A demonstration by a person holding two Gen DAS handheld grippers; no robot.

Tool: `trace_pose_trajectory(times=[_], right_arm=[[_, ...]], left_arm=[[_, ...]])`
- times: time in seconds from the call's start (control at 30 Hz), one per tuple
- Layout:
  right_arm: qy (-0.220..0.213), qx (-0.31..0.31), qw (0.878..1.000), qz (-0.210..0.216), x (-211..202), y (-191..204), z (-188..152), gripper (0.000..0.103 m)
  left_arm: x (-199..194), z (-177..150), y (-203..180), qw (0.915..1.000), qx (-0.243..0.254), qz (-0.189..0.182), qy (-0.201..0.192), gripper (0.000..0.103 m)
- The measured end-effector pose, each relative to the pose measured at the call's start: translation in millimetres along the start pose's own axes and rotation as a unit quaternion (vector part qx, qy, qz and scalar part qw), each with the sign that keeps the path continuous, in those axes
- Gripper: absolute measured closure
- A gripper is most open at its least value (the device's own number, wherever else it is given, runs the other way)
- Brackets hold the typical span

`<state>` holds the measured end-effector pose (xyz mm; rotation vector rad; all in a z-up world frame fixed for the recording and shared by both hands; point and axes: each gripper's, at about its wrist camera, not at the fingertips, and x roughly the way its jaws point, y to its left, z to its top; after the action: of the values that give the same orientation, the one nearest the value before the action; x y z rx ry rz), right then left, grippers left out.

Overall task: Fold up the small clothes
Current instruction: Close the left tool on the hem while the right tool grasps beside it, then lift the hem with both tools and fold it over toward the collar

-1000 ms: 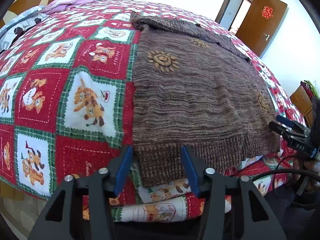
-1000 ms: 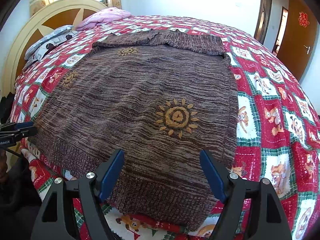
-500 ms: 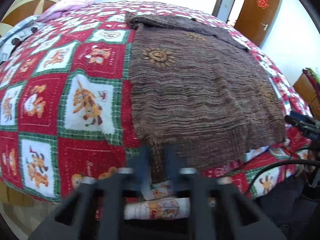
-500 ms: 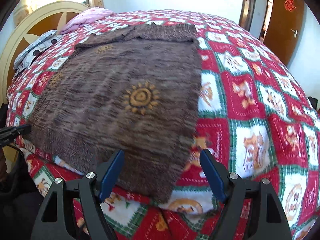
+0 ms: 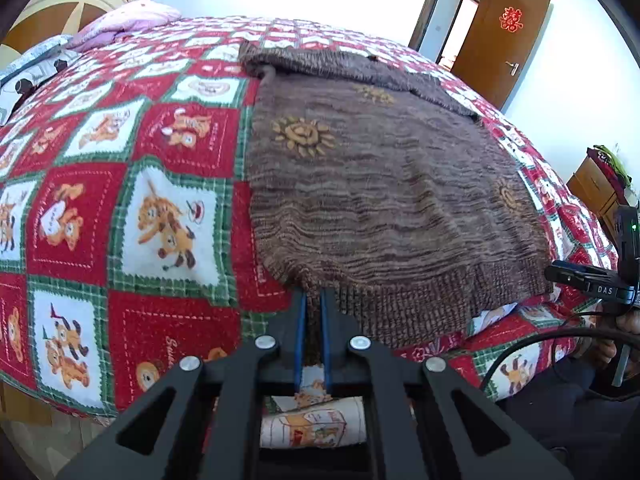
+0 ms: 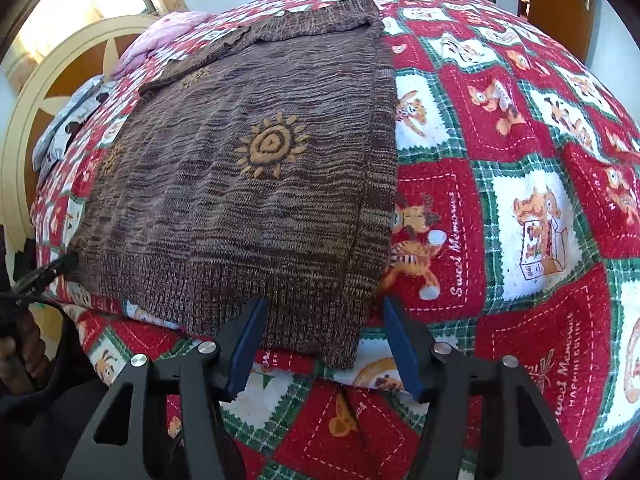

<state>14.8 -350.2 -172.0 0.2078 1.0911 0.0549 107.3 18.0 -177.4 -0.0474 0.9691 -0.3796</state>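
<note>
while left gripper [image 5: 311, 332] pinches the sweater [image 5: 380, 184] hem corner at 6 o'clock, right gripper [image 6: 320, 344] is closing, half-wide, round the opposite corner, not gripping. sweater flat on quilt [image 5: 120, 208]; likely both corners are wanted to lift a fold toward 12.

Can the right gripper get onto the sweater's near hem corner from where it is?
Probably yes: the right gripper already straddles the sweater hem corner, jaws closing, nothing between them but knit.

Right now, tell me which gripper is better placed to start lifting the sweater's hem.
Left. The left gripper is already shut on the sweater at its hem corner. The right gripper straddles the other corner, but its jaws are only closing and don't yet press the fabric.
</note>
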Motion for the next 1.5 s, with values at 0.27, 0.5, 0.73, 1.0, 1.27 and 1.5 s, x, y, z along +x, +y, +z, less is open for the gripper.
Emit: trace_pose_trajectory(times=[0.27, 0.5, 0.73, 1.0, 1.27, 1.5], right_arm=[[-0.001, -0.023, 1.0, 0.009, -4, 9, 0, 0.097], [-0.082, 0.016, 0.992, 0.093, -53, -9, 9, 0.097], [-0.137, 0.062, 0.977, 0.154, -80, -25, 25, 0.097], [-0.166, 0.073, 0.969, 0.17, -94, -23, 52, 0.097], [-0.202, 0.063, 0.961, 0.176, -112, -21, 86, 0.097], [-0.217, 0.065, 0.958, 0.174, -109, -26, 133, 0.097]], left_arm=[[4, -3, 1, 0.9998, -0.007, -0.011, 0.012, 0.095], [-46, 12, -9, 0.9962, 0.016, -0.052, -0.069, 0.097], [-52, 25, 10, 0.9928, -0.029, -0.084, -0.08, 0.097], [-56, 48, 9, 0.9879, -0.048, -0.113, -0.095, 0.097], [-61, 80, 13, 0.9808, -0.059, -0.134, -0.128, 0.097], [-62, 117, 25, 0.9751, -0.075, -0.131, -0.163, 0.097]])
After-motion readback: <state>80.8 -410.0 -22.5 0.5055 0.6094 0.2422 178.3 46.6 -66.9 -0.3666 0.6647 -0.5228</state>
